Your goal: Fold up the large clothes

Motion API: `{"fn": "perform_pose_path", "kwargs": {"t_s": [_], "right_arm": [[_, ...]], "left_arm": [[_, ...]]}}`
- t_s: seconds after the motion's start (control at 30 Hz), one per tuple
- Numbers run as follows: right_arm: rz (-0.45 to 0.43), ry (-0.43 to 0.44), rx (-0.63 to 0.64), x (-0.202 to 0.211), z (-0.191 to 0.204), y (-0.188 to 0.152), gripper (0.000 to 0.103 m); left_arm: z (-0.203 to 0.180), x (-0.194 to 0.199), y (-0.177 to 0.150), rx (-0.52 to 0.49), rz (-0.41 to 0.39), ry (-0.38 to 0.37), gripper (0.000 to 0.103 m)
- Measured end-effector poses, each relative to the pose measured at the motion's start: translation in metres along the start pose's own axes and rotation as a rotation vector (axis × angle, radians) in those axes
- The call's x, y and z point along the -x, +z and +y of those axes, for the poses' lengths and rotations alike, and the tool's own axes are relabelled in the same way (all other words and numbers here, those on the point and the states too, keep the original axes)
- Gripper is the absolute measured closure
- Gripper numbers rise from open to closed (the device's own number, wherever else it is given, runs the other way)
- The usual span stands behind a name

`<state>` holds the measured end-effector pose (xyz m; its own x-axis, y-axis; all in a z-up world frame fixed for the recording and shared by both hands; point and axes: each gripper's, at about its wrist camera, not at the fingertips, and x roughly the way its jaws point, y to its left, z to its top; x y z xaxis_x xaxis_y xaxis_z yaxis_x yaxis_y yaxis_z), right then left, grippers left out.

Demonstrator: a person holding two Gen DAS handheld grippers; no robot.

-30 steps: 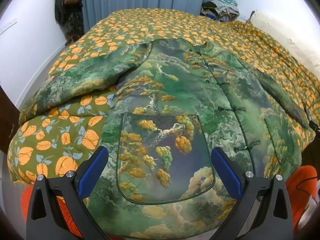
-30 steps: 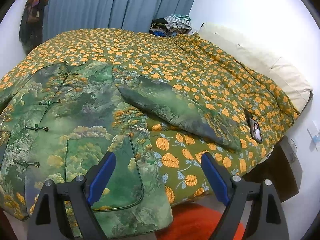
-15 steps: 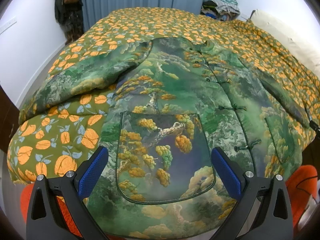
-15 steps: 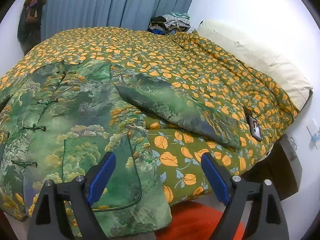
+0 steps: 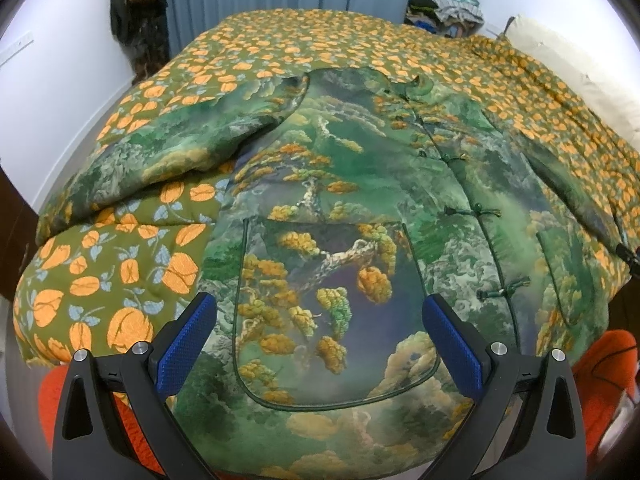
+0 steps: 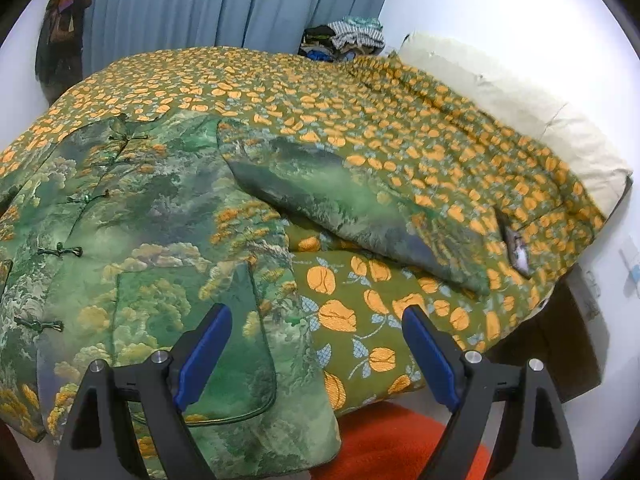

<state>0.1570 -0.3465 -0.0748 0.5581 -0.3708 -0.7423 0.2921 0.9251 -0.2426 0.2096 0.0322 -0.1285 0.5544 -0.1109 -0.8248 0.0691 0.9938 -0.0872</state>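
The large padded jacket with a green landscape print (image 5: pixel 360 208) lies spread flat, front side up, on the olive quilt with orange leaf pattern (image 5: pixel 280 44), and it fills the centre and lower part of the left wrist view. Its hem hangs over the near edge of the bed. One sleeve (image 5: pixel 168 160) goes toward the left of that frame. In the right wrist view the other sleeve (image 6: pixel 352 212) goes toward the right of the frame.

The left gripper (image 5: pixel 320 344) has its blue pads wide apart and holds nothing; it hovers above the patch pocket (image 5: pixel 332 312). The right gripper (image 6: pixel 316 352) is also spread apart and free, above the jacket's side edge.

The risks are probably these. The thick, smooth cloth can slip from the pads if only the top layer is taken. The quilt under it is soft, so a pinch can catch the quilt too. The hanging hem can pull the jacket toward the orange rug (image 6: pixel 400 444).
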Motion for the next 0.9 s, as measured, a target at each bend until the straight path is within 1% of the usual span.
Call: {"fn": "perform_pose_path", "kwargs": {"t_s": [0.07,0.13,0.17,0.2,0.27,0.3,0.37,0.47,0.53,0.6,0.63,0.67,0.7,0.73,0.77,0.8,0.87,0.9], "right_arm": [[0.016,0.078,-0.084,-0.019,-0.027,-0.003,0.014],[0.032,0.123,-0.193,-0.038,-0.057,-0.007,0.014],[0.036,0.144,-0.278,-0.05,-0.082,-0.011,0.014],[0.038,0.149,-0.328,-0.058,-0.095,-0.014,0.014],[0.061,0.157,-0.509,-0.086,-0.145,-0.025,0.014],[0.066,0.157,-0.56,-0.095,-0.158,-0.028,0.014],[0.078,0.172,-0.727,-0.121,-0.199,-0.039,0.014],[0.085,0.192,-0.918,-0.154,-0.239,-0.048,0.014],[0.08,0.206,-1.027,-0.174,-0.258,-0.052,0.014],[0.066,0.221,-1.095,-0.189,-0.267,-0.052,0.015],[0.058,0.223,-1.118,-0.194,-0.27,-0.052,0.027],[0.054,0.208,-1.144,-0.199,-0.272,-0.05,0.053],[0.056,0.197,-1.152,-0.201,-0.272,-0.048,0.076],[0.044,0.185,-1.157,-0.201,-0.271,-0.044,0.081],[0.027,0.172,-1.142,-0.197,-0.269,-0.038,0.09],[0.005,0.162,-1.114,-0.19,-0.264,-0.031,0.092],[-0.078,0.147,-0.96,-0.162,-0.247,-0.002,0.093],[-0.107,0.15,-0.898,-0.151,-0.239,0.009,0.093]], "left_arm": [[0.001,-0.001,0.0,0.002,0.004,0.005,0.001],[0.002,-0.001,0.0,0.004,0.006,0.009,0.001],[0.002,-0.002,0.001,0.004,0.007,0.012,0.001],[0.002,-0.002,0.001,0.004,0.008,0.014,0.001],[0.0,-0.003,0.001,0.002,0.012,0.018,0.001],[-0.001,-0.004,0.001,0.0,0.013,0.02,0.001],[-0.004,-0.005,0.001,-0.007,0.019,0.025,0.001],[-0.009,-0.007,0.001,-0.022,0.027,0.03,0.001],[-0.011,-0.007,0.0,-0.028,0.027,0.032,0.001],[-0.014,-0.008,-0.001,-0.031,0.032,0.037,0.001],[-0.014,-0.008,-0.001,-0.031,0.036,0.04,0.001],[-0.014,-0.008,-0.001,-0.031,0.039,0.042,0.001],[-0.015,-0.008,-0.001,-0.031,0.041,0.044,0.001],[-0.015,-0.008,-0.001,-0.031,0.04,0.045,0.001],[-0.015,-0.008,-0.001,-0.031,0.038,0.045,0.001],[-0.015,-0.008,-0.001,-0.031,0.036,0.045,0.001],[-0.014,-0.01,-0.002,-0.028,0.036,0.045,0.001],[-0.015,-0.011,-0.002,-0.026,0.04,0.044,0.001]]}}
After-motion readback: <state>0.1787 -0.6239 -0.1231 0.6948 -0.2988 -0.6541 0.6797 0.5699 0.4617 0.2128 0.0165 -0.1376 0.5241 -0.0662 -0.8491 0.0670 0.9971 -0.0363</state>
